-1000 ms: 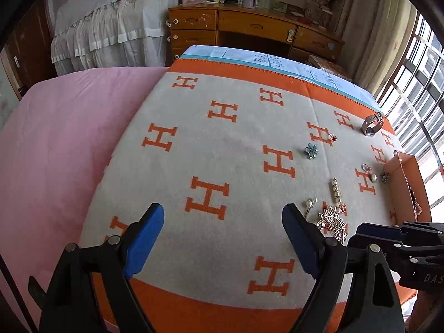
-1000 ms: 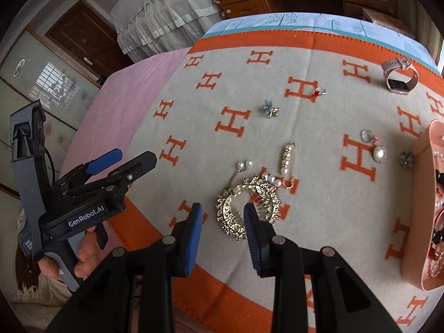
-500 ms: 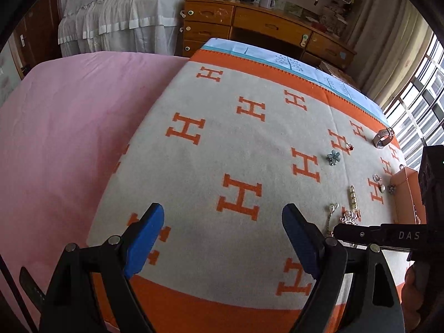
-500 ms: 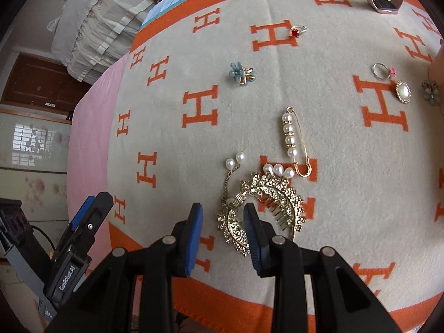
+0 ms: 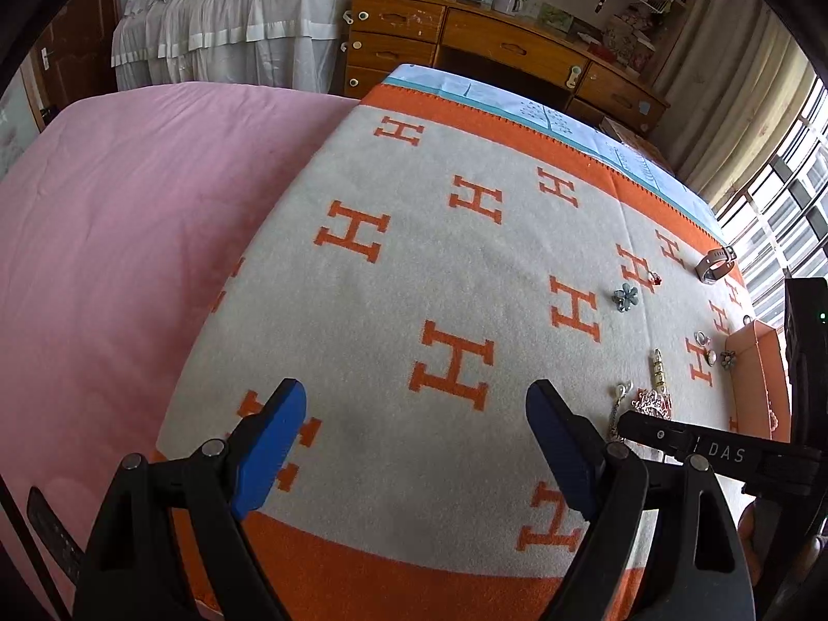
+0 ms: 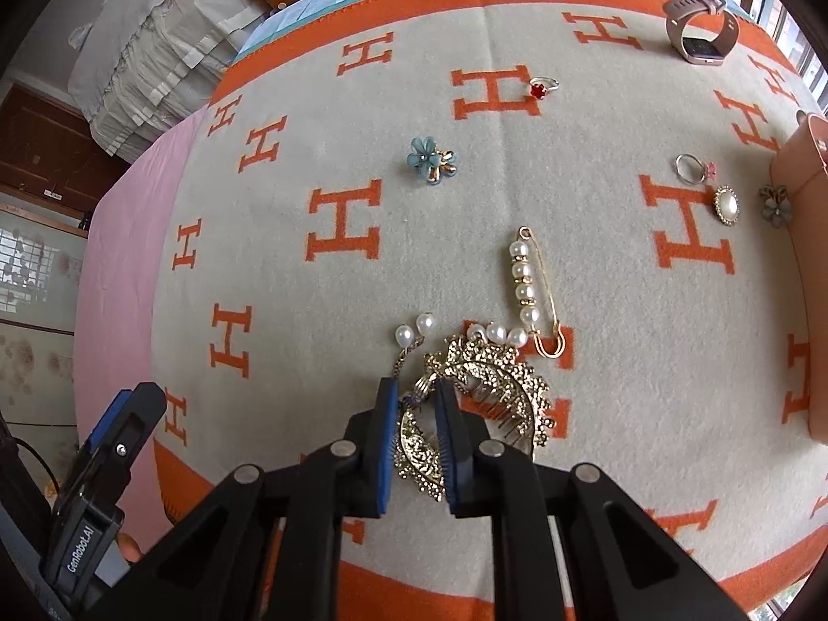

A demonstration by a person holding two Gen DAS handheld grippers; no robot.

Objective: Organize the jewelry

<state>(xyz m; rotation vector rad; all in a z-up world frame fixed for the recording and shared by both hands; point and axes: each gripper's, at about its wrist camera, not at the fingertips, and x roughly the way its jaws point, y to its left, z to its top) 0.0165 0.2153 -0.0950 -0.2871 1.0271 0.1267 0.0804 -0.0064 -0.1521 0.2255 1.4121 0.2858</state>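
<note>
The right hand-held gripper has its blue pads nearly together around the near part of a gold filigree hair comb lying on the orange-and-grey blanket spread over the bed. Just beyond the comb rest a pearl pin and a pearl drop earring. Farther off lie a blue flower brooch, a red-stone ring and a watch; a peach tray sits at the right. The left hand-held gripper hovers wide apart over bare blanket at the near left, holding nothing.
</note>
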